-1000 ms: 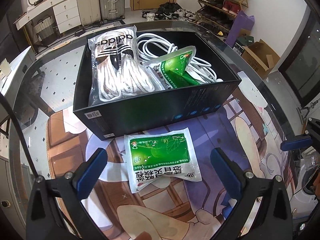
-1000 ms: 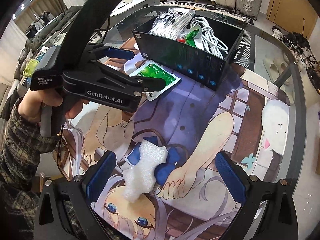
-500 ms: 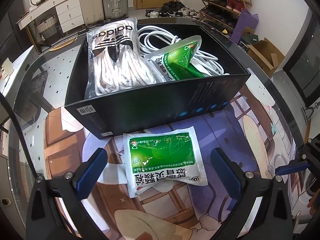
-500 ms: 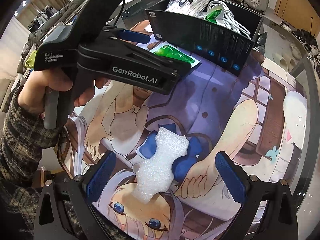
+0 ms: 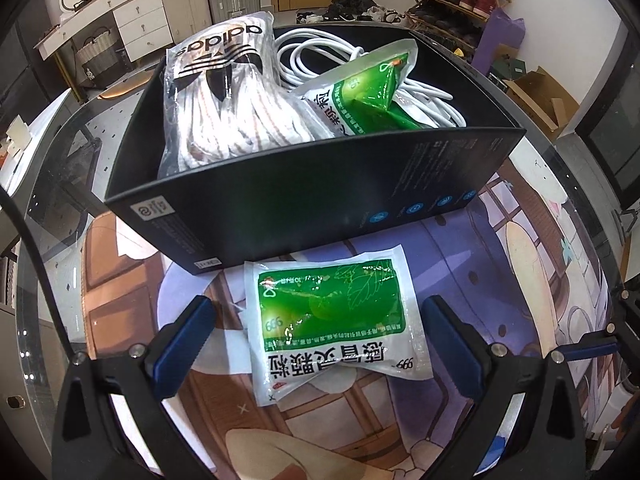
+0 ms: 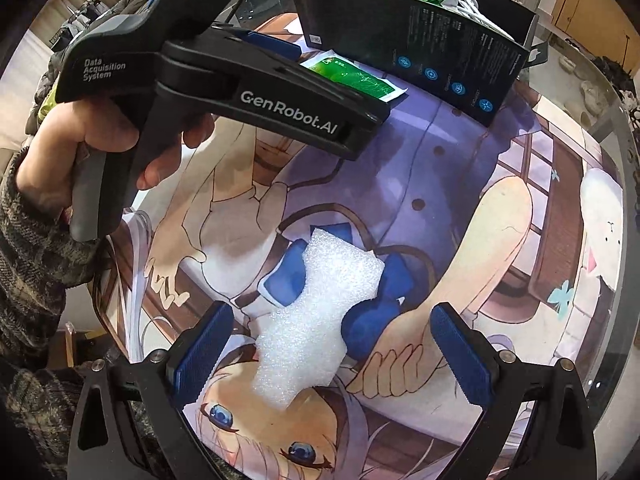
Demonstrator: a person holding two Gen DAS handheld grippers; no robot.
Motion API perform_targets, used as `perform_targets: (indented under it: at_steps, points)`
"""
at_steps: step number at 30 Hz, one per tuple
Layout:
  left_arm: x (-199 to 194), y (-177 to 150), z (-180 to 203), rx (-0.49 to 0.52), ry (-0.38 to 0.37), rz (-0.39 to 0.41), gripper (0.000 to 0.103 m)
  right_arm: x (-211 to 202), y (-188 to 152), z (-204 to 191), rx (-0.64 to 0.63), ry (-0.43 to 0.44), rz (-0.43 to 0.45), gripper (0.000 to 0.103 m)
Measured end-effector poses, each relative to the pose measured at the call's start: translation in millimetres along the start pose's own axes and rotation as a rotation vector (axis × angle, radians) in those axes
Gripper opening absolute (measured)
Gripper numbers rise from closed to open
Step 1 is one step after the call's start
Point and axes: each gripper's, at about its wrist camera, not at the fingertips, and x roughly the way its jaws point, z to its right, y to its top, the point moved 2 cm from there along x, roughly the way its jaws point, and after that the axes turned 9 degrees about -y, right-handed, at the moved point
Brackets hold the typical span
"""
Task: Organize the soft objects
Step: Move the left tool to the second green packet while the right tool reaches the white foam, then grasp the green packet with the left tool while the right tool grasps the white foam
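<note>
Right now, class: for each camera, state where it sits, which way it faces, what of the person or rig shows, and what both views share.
Left wrist: on the left gripper, open, facing the green packet and black box.
Right wrist: on the right gripper, open, facing the white foam piece; the hand holding the left gripper shows.
Shared: packet, box, printed mat.

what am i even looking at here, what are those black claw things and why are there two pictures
Each claw is a hand-held two-finger gripper with a camera looking along its fingers, so there are two views. The left gripper is open around a green sachet lying on the printed mat, in front of a black box holding a bagged rope, white cable and another sachet. The right gripper is open around a white foam piece. Neither holds anything. A hand grips the left tool.
</note>
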Motion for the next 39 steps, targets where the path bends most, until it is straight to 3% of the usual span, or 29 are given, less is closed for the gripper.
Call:
perform_targets:
  at_steps: [7, 12, 19, 23, 28, 39]
  points:
    - [5.1, 2.1, 5.1, -0.008, 0.031, -0.011, 0.103, 3.9, -7.9, -0.7, -0.015, -0.022, 0.004, 0.100]
    - [5.4, 4.0, 4.9, -0.013, 0.033, -0.013, 0.103, 9.3, -12.5, -0.9, -0.076, -0.099, 0.004, 0.094]
    - [0.3, 3.2, 0.3, -0.023, 0.034, -0.023, 0.095, 5.5, -14.5, 17.3, -0.082, -0.112, 0.003, 0.063]
    - [-6.5, 2.7, -6.7, -0.040, 0.041, -0.018, 0.080, 3.5, -15.1, 26.2, -0.097, -0.106, -0.004, 0.051]
    - [-11.0, 0.0, -12.0, -0.042, 0.042, -0.015, 0.070, 0.8, -15.2, 39.0, -0.104, -0.101, -0.009, 0.039]
    - [-21.8, -8.3, -22.5, -0.038, 0.025, -0.022, 0.057, -2.4, -4.9, 62.2, -0.089, -0.068, 0.007, 0.038]
